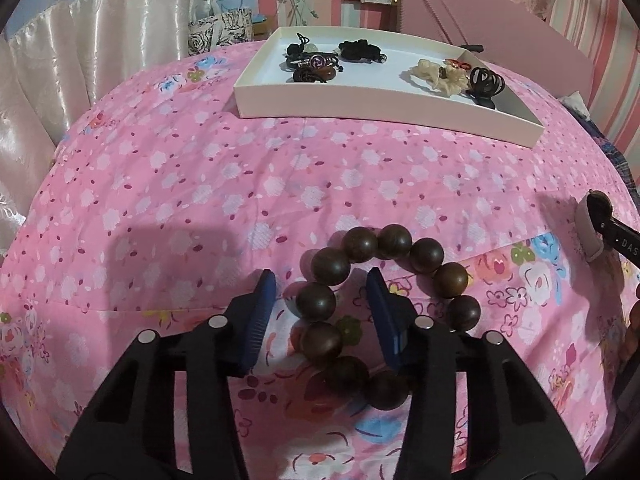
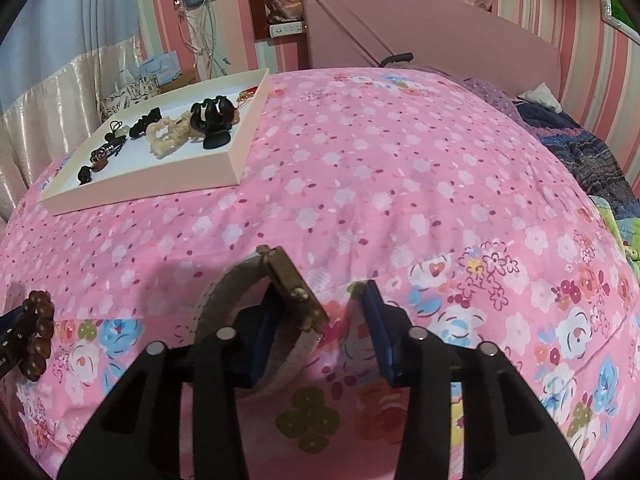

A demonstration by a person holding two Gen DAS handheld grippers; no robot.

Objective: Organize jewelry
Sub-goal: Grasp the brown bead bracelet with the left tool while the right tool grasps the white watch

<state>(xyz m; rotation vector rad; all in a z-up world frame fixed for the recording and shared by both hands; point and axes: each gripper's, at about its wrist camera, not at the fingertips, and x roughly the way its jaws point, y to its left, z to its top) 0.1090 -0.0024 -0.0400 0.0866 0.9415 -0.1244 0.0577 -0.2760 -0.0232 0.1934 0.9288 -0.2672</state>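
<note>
A bracelet of large dark wooden beads [image 1: 362,278] lies on the pink floral bedspread. My left gripper [image 1: 322,294] is open; its left side of the bead ring sits between the blue pads, the right finger inside the ring. In the right wrist view a pale bangle with a brass clasp [image 2: 294,292] lies on the bedspread. My right gripper [image 2: 320,312] is open, its left finger inside the bangle, the clasp between the fingers. A white tray [image 1: 360,106] at the far side holds several hair ties, clips and bracelets; it also shows in the right wrist view [image 2: 160,186].
A pink headboard [image 2: 440,36] stands behind the bed. Satin curtains [image 1: 80,60] hang at the left. Crumpled dark blankets [image 2: 580,152] lie at the right. The bead bracelet also shows at the right wrist view's left edge [image 2: 38,328].
</note>
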